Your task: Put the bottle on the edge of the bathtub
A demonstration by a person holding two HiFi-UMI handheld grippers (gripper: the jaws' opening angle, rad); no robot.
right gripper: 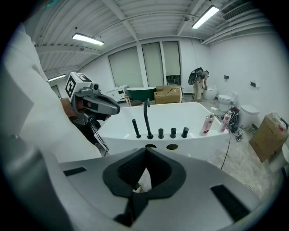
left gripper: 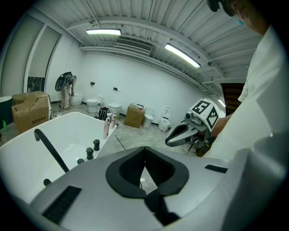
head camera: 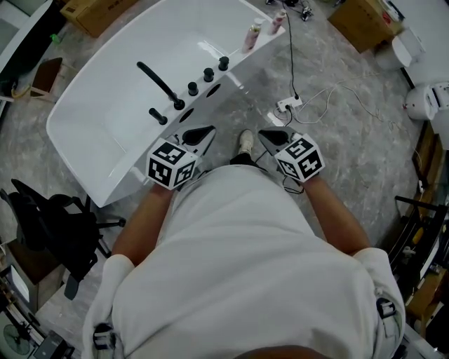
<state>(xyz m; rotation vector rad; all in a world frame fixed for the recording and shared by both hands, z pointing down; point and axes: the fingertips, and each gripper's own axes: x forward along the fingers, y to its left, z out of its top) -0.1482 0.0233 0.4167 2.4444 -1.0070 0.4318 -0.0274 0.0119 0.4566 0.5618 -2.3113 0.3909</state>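
Note:
Two bottles stand on the white bathtub's (head camera: 91, 133) far rim: a pink-and-white bottle (head camera: 252, 35) and a second bottle (head camera: 278, 22) beside it. They also show as the bottles (left gripper: 107, 125) in the left gripper view and the bottles (right gripper: 208, 124) in the right gripper view. My left gripper (head camera: 208, 131) hovers by the tub's near rim, just past the black faucet (head camera: 160, 84) and knobs (head camera: 208, 73); its jaws are shut and empty (left gripper: 145, 149). My right gripper (head camera: 265, 133) hangs over the floor beside it, far from the bottles, also shut and empty (right gripper: 146, 150).
A power strip (head camera: 287, 105) with trailing cables lies on the floor right of the tub. Cardboard boxes (head camera: 361, 21) (head camera: 91, 14) stand at the back. A black chair (head camera: 56, 217) is at the left. The person's shoe (head camera: 245, 142) is between the grippers.

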